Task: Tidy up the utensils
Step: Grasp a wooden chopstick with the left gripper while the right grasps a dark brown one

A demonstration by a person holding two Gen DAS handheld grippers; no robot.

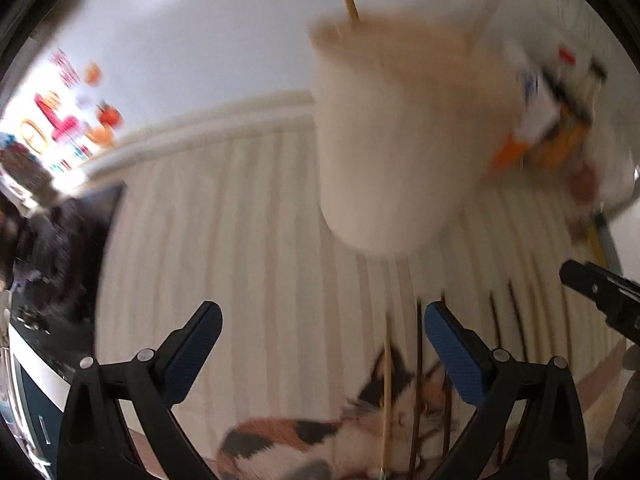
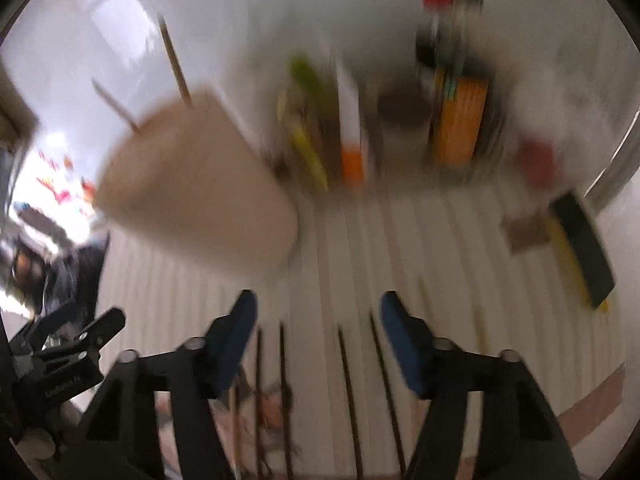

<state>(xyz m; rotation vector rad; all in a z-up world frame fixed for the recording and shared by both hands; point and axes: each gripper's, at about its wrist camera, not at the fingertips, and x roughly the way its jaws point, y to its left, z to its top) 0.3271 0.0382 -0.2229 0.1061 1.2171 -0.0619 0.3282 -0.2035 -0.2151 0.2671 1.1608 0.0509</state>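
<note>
Jaws of both grippers stand apart with nothing clamped: left gripper (image 1: 322, 322) spread wide, right gripper (image 2: 318, 312) parted less, each tilted steeply down over the striped mat (image 1: 240, 240) on the bench. Holder cup (image 1: 384, 140): pale, cylindrical, upright at the far middle of the mat, a few sticks already standing in it; probably light and easy to tip, so best left unknocked. Cat-print patch (image 1: 312, 440) at the near edge of the mat. Chopsticks (image 2: 348, 392): thin dark and pale sticks lying side by side on the mat, near, under and between both pairs of jaws; judged stiff, very light, smooth and prone to roll; take hold near mid-length, pads across the shaft. Blur hides finer detail.
</note>
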